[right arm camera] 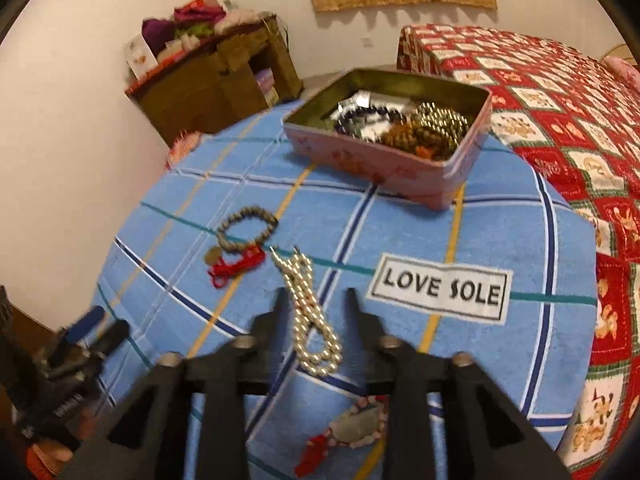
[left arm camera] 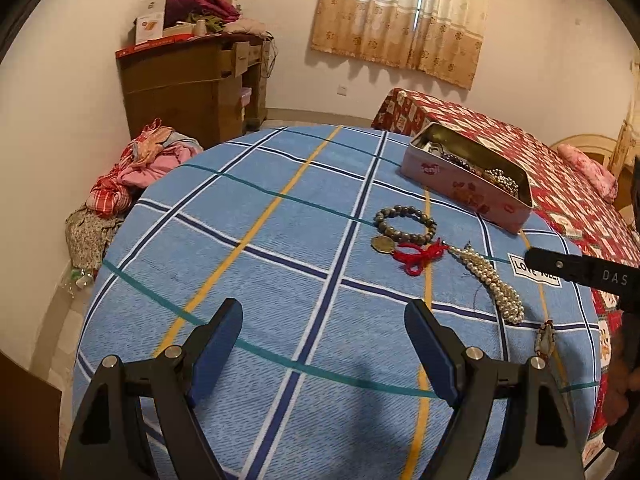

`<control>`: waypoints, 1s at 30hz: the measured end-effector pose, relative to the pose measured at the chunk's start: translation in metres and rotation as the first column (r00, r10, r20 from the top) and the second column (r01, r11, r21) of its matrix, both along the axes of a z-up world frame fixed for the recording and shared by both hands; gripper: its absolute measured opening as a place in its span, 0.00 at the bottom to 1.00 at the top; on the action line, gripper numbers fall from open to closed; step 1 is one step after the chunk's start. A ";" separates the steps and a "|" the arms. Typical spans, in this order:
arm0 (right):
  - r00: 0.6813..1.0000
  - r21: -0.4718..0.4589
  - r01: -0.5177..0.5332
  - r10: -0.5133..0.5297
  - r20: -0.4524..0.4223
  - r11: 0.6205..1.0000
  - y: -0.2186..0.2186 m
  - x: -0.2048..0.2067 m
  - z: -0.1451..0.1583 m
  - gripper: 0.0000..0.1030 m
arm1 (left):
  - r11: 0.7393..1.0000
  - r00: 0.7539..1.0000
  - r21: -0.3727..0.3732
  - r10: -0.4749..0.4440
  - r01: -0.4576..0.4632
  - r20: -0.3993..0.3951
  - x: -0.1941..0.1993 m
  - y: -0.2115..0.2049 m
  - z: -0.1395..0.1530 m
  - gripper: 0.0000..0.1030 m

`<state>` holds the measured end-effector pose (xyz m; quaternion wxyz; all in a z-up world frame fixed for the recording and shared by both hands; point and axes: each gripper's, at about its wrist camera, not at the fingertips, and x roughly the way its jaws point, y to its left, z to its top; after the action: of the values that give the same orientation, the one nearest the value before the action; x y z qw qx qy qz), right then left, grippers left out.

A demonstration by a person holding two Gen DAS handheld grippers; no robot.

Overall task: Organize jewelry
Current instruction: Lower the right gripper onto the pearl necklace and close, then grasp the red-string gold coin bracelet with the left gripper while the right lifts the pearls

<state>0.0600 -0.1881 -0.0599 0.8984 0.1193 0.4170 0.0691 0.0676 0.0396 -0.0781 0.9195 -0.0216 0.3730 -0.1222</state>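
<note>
1. A blue plaid cloth (left arm camera: 280, 264) with navy, white, yellow and teal stripes covers the table; a white patch reading "LOVE SOLE" (right arm camera: 440, 290) sits near its right edge.
2. A pink tin box (left arm camera: 468, 184), lid off, stands at the far right corner of the cloth, holding mixed beads and chains.
3. A grey bead bracelet (left arm camera: 405, 225) with a gold coin charm and a red cord bow (left arm camera: 420, 256) lies toward the right side, nearer than the tin.
4. A pearl necklace (right arm camera: 310, 312), bunched in a long heap, lies just right of the bow, running toward the near right edge.
5. A pendant with pink beads and a red tassel (right arm camera: 356, 426) lies close to the near edge, partly hidden by the right gripper.
6. The left gripper (left arm camera: 324, 344) hovers over bare cloth near the near edge, jaws wide apart and holding nothing.
7. The right gripper (right arm camera: 314, 300) sits above the pearls, jaws part open with a finger either side of the strand; contact cannot be told.
8. Around the table: a bed with a red patterned quilt (left arm camera: 520, 152) on the right, a brown desk (left arm camera: 192, 88) piled with clothes and boxes, a heap of clothing (left arm camera: 136, 168) on the floor, and a beige curtain (left arm camera: 400, 16) on the white wall.
</note>
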 end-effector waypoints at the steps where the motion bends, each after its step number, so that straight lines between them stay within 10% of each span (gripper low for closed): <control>1: 1.000 -0.037 -0.020 0.020 -0.003 0.999 0.008 0.005 -0.002 0.41 | 1.000 1.000 0.003 -0.007 0.007 -0.001 0.001 -0.003 0.000 0.81; 6: 0.992 -0.171 -0.101 0.087 -0.086 0.980 0.040 0.030 -0.030 0.41 | 0.998 0.999 0.040 -0.049 0.049 0.005 0.003 -0.014 0.002 0.81; 9: 0.992 -0.266 -0.111 0.092 -0.084 0.958 0.049 0.032 -0.034 0.16 | 0.995 0.997 0.064 -0.072 0.072 0.004 0.007 -0.019 0.003 0.81; 20: 0.997 0.116 0.036 -0.044 0.068 0.993 -0.018 -0.009 0.011 0.15 | 0.970 0.969 -0.003 -0.242 0.242 -0.043 0.056 -0.072 -0.001 0.80; 24: 0.993 0.159 0.051 -0.067 0.098 0.986 -0.025 -0.016 0.024 0.15 | 0.963 0.957 0.049 -0.254 0.263 -0.140 0.074 -0.098 -0.021 0.39; 30: 0.989 0.206 0.046 -0.073 0.129 0.977 -0.034 -0.024 0.031 0.15 | 0.965 0.960 0.066 -0.244 0.255 -0.141 0.073 -0.098 -0.018 0.37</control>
<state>0.0360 -0.2219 -0.0294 0.9095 0.2176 0.3418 0.0922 0.1411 -0.0583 -0.0961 0.8703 0.0560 0.4373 -0.2197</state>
